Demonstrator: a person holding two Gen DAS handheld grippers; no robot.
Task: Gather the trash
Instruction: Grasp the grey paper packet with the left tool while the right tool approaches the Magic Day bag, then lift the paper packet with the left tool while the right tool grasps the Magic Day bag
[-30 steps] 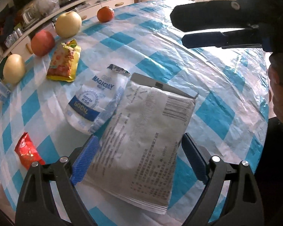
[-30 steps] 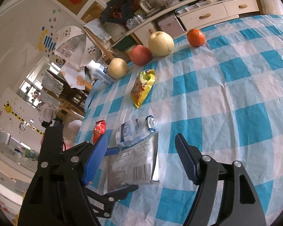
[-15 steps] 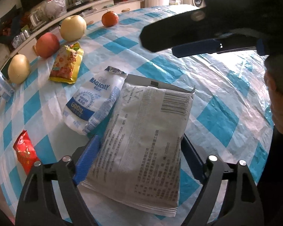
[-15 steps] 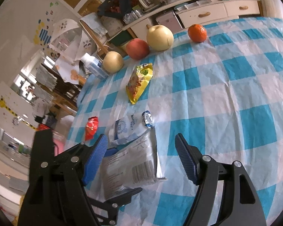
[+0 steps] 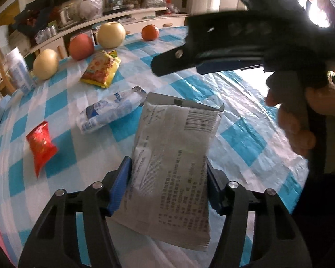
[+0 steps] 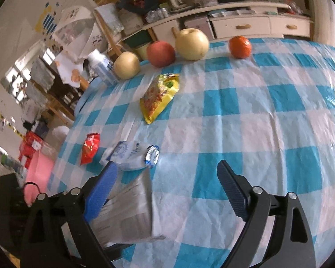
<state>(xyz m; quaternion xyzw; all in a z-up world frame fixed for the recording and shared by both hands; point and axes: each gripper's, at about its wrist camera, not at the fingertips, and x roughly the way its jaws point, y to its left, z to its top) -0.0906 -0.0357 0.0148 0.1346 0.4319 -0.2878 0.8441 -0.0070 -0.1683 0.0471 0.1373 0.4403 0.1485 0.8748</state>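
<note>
A grey printed packet (image 5: 176, 156) stands tilted up off the checked tablecloth, pinched at its sides by the blue pads of my left gripper (image 5: 167, 178), whose jaws are still closing. In the right wrist view the same grey packet (image 6: 127, 212) shows low on the left, behind one finger. My right gripper (image 6: 166, 164) hovers over the cloth with its jaws opening and nothing pressed between them. Further trash lies on the table: a white-and-blue packet (image 5: 109, 111) (image 6: 129, 154), a red packet (image 5: 41, 145) (image 6: 90, 147) and a yellow snack bag (image 5: 101, 69) (image 6: 160, 96).
Along the far table edge sit two pears (image 6: 192, 43) (image 6: 126, 64), an apple (image 6: 160, 53), an orange (image 6: 240, 47) and a small bottle (image 6: 100, 67). A person's hand (image 5: 297, 116) holds the right gripper (image 5: 212, 44) above the table. Cluttered cabinets stand behind.
The left jaws have drawn in on the grey packet and tipped it up off the cloth. The right gripper's jaws have spread wider and it has slid over the table.
</note>
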